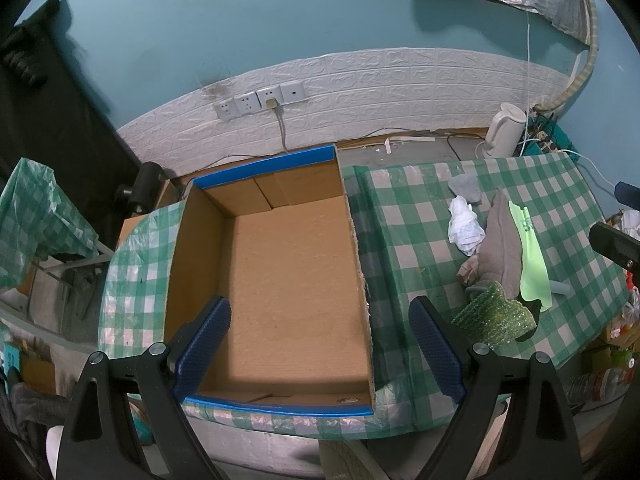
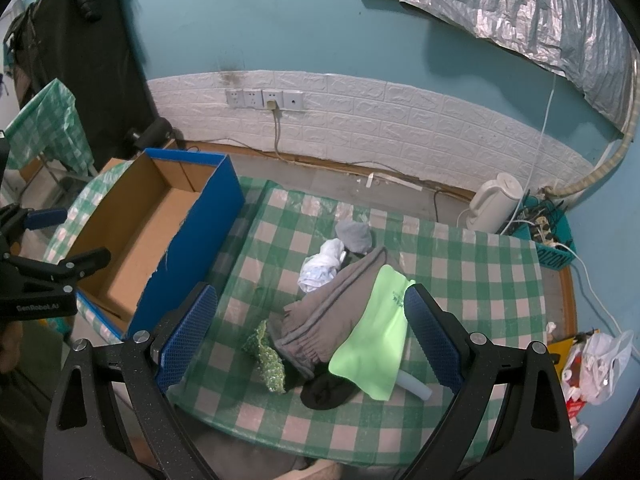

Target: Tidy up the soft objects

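Observation:
An open cardboard box (image 1: pixel 280 264) with blue outer walls (image 2: pixel 192 248) sits on the green checked table, nothing inside it. My left gripper (image 1: pixel 320 332) hangs open above the box's near end. To the right lies a heap of soft things: a grey garment (image 2: pixel 332 304), a light green cloth (image 2: pixel 376 344), a white crumpled cloth (image 2: pixel 322 266), a small grey piece (image 2: pixel 354 236), a green sparkly piece (image 2: pixel 270 354) and a black item (image 2: pixel 326 394). My right gripper (image 2: pixel 310 328) stands open above this heap, holding nothing.
A white kettle (image 2: pixel 494 204) and a teal basket of cables (image 2: pixel 548 236) stand at the table's far right. Wall sockets (image 2: pixel 264 98) with a cord are behind. A white plastic bag (image 2: pixel 600 364) lies off the right edge. Dark clothing hangs at the left.

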### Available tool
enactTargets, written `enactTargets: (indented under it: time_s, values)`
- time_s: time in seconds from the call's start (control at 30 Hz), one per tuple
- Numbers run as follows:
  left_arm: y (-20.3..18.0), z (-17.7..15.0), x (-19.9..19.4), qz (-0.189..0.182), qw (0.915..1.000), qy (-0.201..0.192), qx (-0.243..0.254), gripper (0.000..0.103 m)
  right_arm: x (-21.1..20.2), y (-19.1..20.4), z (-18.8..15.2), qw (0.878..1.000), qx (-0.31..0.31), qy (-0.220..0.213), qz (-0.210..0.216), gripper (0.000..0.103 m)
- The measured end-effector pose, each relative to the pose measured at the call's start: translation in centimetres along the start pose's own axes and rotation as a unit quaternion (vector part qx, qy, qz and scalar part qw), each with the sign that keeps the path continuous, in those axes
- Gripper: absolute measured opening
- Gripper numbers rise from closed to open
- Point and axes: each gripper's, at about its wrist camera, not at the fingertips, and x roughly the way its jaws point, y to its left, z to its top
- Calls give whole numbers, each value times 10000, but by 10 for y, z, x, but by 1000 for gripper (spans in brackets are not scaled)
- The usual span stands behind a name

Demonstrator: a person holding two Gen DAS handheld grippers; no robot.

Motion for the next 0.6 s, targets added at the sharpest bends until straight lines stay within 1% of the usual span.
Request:
enactTargets:
  time_s: [0.6]
  values:
    - [1, 1, 0, -5, 10000, 14, -3, 92, 1, -1, -1, 10000, 12, 17, 7, 95]
